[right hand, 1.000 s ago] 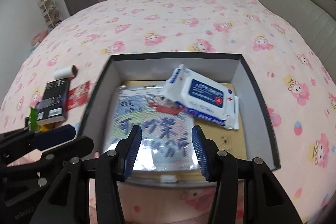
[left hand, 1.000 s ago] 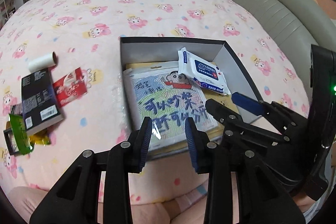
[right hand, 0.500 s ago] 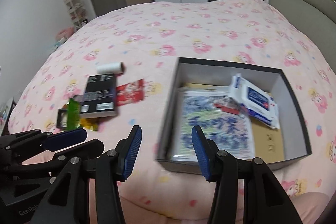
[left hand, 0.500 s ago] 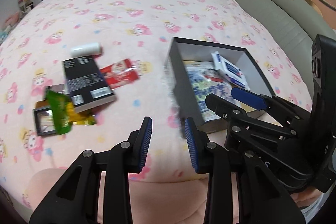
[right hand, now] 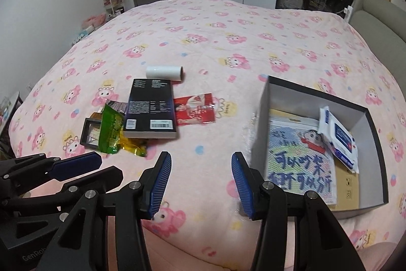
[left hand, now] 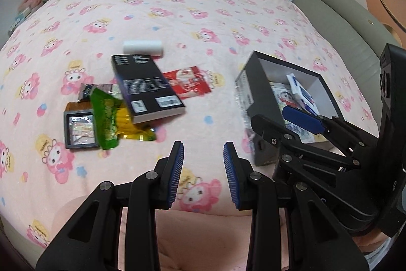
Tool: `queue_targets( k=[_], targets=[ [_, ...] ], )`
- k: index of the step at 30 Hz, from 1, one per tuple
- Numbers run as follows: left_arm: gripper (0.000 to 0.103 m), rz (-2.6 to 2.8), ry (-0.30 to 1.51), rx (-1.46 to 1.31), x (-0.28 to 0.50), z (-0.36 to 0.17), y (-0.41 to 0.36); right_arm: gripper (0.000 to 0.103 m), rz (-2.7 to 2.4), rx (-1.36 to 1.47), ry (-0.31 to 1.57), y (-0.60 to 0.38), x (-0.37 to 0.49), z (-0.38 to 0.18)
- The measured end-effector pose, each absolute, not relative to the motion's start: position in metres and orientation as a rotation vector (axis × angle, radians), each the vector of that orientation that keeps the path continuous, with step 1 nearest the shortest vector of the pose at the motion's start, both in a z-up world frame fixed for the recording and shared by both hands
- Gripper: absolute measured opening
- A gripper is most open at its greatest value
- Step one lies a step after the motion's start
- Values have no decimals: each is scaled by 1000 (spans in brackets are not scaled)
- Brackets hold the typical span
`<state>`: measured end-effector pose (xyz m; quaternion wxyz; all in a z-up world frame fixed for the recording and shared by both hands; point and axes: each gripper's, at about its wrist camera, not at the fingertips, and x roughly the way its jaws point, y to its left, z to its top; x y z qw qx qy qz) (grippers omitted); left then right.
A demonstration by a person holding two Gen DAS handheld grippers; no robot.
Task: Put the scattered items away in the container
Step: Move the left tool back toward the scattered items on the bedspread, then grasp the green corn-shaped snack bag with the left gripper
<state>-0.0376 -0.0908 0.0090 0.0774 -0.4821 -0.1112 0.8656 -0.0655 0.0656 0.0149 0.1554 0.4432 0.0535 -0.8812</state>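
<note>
Box (right hand: 375,156) sits at right of frame; left gripper (left hand: 203,164) and right gripper (right hand: 200,179) hover over the bed (right hand: 203,42), jaws spread, gripping nothing.

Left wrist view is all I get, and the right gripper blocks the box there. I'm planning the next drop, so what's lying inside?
Observer: A cartoon picture sheet lies flat over most of the floor of the box.
Operator: And the wipes pack?
Observer: The wipes pack lies tilted along the right side, overlapping the sheet's edge.
Operator: Is the right gripper free?
Observer: Yes, the right gripper is open and holds nothing.
</note>
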Motion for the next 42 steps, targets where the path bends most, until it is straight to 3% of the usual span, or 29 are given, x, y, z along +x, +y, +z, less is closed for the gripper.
queue_targets(
  k=[14,22,26,36,42],
  targets=[
    [33,2618,-837,-1629,-59,-42,-219,46,-2326,1368,132,-12,-111,-23],
    [33,2621,-914,-1699,-76,-68,-271,46,-2188,1428,184,-61,-125,-53],
    [33,2509,-1042,-1683,-85,-87,-282,45,-2129,1454,206,-81,-128,-70],
    [33,2415,-974,-1774,-143,-114,-254,45,-2177,1608,140,-45,-136,-108],
    [20,2421,-1083,-1843,-146,-132,-262,46,-2160,1643,123,-40,-153,-118]
  ],
)
